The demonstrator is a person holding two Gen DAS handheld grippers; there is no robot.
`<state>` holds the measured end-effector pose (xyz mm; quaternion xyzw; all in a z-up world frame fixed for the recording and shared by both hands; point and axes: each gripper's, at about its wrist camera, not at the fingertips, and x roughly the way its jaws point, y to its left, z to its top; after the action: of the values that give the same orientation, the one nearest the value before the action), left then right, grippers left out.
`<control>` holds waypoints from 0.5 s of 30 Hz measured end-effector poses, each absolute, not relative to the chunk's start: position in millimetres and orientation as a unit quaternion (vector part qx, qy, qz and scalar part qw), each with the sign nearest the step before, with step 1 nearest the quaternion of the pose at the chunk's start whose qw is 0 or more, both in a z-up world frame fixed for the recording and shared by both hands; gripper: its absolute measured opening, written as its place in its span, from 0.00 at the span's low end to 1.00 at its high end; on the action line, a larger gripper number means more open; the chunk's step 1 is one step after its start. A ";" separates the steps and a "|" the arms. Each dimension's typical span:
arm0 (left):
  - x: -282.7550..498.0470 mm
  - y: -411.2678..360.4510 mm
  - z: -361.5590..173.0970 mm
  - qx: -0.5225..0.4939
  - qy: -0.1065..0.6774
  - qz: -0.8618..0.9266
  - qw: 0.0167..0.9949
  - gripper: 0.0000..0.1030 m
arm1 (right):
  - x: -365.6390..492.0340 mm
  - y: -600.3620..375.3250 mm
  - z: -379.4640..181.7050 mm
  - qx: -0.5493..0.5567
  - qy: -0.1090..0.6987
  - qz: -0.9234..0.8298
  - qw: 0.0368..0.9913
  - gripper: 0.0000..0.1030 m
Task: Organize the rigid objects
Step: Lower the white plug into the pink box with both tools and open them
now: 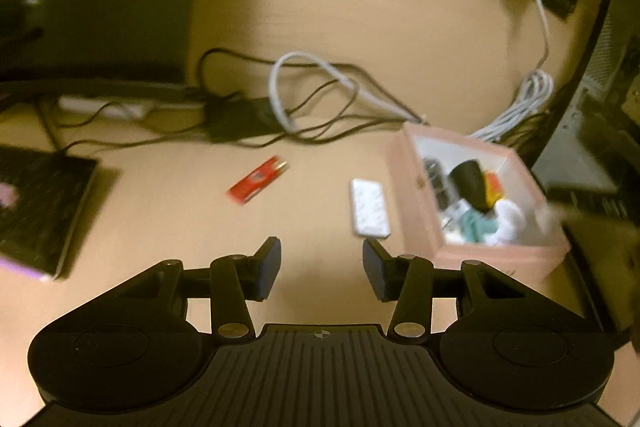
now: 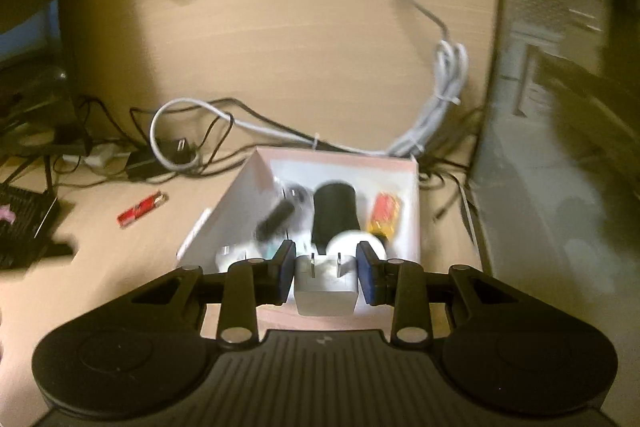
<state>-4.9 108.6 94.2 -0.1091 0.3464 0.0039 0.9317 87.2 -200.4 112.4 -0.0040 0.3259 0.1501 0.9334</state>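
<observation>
Blurred pink box (image 2: 414, 211) contents, partly hidden.

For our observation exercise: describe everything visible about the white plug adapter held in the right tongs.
The white plug adapter is a small, boxy block of glossy plastic with rounded corners. Two flat metal prongs stick out of its far face, pointing away from the camera. The right tongs clamp it by its two sides, blue pads pressing on it. It hangs over the near edge of the pink box.
</observation>
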 end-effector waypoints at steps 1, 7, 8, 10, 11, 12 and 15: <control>-8.5 110.9 94.0 -0.109 0.348 0.008 0.931 0.48 | 96.6 -196.6 111.3 -0.005 0.325 0.148 0.934 0.31; -25.1 123.1 93.2 -0.107 0.358 0.027 0.927 0.48 | 137.7 -173.4 102.3 -0.031 0.318 0.142 0.937 0.44; -26.0 124.9 92.1 -0.106 0.361 0.028 0.926 0.48 | 138.0 -170.8 101.1 -0.033 0.318 0.143 0.937 0.46; -25.9 127.4 88.7 -0.106 0.367 0.029 0.924 0.48 | 135.5 -167.4 98.7 -0.026 0.317 0.147 0.937 0.47; -24.8 128.0 86.7 -0.106 0.370 0.028 0.923 0.48 | 134.1 -165.9 96.9 -0.024 0.321 0.151 0.935 0.47; -22.7 128.1 84.7 -0.105 0.372 0.027 0.922 0.48 | 131.8 -164.7 95.0 -0.024 0.324 0.154 0.933 0.47; -9.8 123.0 80.8 -0.106 0.371 0.003 0.923 0.48 | 118.7 -163.0 91.0 -0.025 0.329 0.155 0.931 0.47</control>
<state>-9.8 123.0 80.8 -0.1058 0.3709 0.0030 0.9226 118.7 -163.0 91.0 -0.0249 0.3287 0.1552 0.9313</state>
